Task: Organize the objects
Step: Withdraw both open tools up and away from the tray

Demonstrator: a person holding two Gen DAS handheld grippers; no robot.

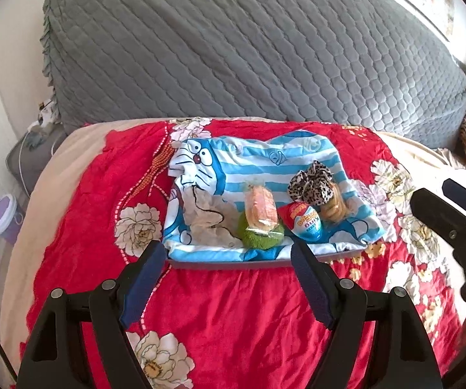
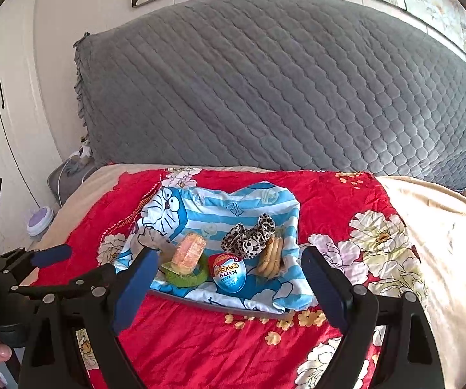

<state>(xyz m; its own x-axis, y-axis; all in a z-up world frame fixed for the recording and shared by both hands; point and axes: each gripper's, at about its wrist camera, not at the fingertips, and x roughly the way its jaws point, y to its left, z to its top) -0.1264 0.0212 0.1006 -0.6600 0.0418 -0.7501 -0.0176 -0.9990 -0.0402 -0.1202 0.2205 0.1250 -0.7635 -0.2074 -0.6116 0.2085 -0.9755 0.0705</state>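
Both wrist views near, facing the same tray (image 1: 226, 264) from bedside

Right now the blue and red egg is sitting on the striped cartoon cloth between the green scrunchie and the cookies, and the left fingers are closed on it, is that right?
Not quite. The egg does sit on the striped cartoon cloth between the green scrunchie and the cookies, but the left gripper is open and holds nothing; its fingers hang short of the cloth. The left wrist view shows this.
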